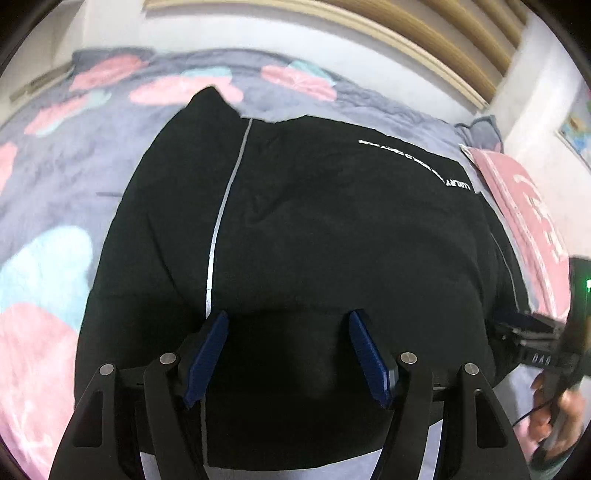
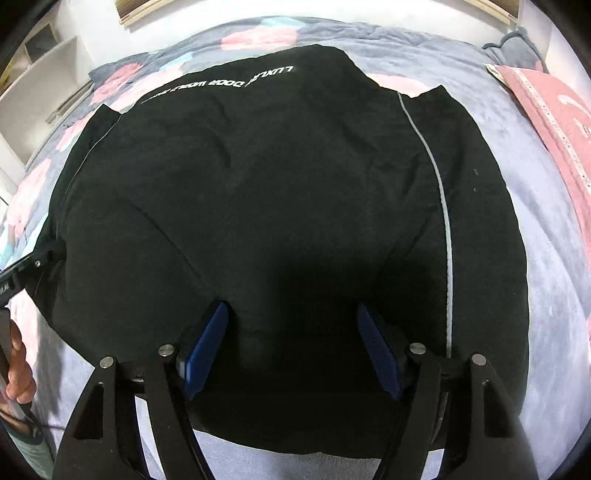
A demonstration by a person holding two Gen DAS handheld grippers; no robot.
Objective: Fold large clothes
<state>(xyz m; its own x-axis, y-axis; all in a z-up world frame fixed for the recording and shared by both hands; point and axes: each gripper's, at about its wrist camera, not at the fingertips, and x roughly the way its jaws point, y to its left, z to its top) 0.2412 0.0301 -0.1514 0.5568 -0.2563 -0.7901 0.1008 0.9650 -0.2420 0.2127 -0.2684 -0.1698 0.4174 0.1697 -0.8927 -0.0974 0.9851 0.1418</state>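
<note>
A large black garment (image 1: 314,229) (image 2: 258,192) lies spread flat on the bed, with white lettering near its far edge and a thin grey stripe down each side. My left gripper (image 1: 289,317) hangs open over the garment's near part, beside the left stripe, its blue pads (image 1: 212,354) apart and nothing pinched between them. My right gripper (image 2: 292,308) is open too, over the near part close to the right stripe. Each wrist view catches the other gripper at the picture's edge: the right gripper (image 1: 535,332) and the left gripper (image 2: 22,273), each held by a hand.
The bed carries a grey quilt (image 1: 74,166) (image 2: 535,258) with pink and teal blotches. A pink folded cloth (image 1: 528,221) (image 2: 554,110) lies at the right side. A slatted wooden headboard (image 1: 369,29) runs behind, and white shelves (image 2: 37,92) stand at the left.
</note>
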